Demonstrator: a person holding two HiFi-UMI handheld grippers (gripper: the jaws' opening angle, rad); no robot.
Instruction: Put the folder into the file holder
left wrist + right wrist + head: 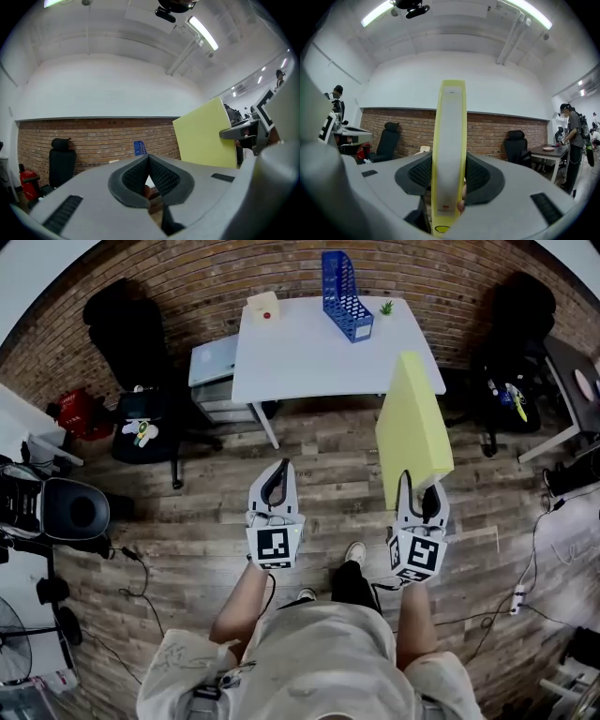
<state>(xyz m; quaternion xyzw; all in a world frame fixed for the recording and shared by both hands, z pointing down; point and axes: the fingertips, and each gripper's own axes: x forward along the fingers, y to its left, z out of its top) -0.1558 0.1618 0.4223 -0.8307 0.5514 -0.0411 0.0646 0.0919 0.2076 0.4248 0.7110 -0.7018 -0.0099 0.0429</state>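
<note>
My right tool (418,495) clamps the yellow folder (412,423) upright; my left tool (275,480) is closed, empty; the blue file holder (345,294) stands on the white tabletop (300,357), well apart.

the folder (412,427), right of centre in the head view, looks like smooth, matt yellow plastic with a pale paper spine label. the file holder (345,294), upper middle, is blue slotted plastic on a smooth white table (300,357). the floor (187,512) is worn wood plank and the wall (187,273) is rough brick. the right gripper (449,161) has dark, dimpled rubbery pads (423,172) in a matt grey shell.
</note>
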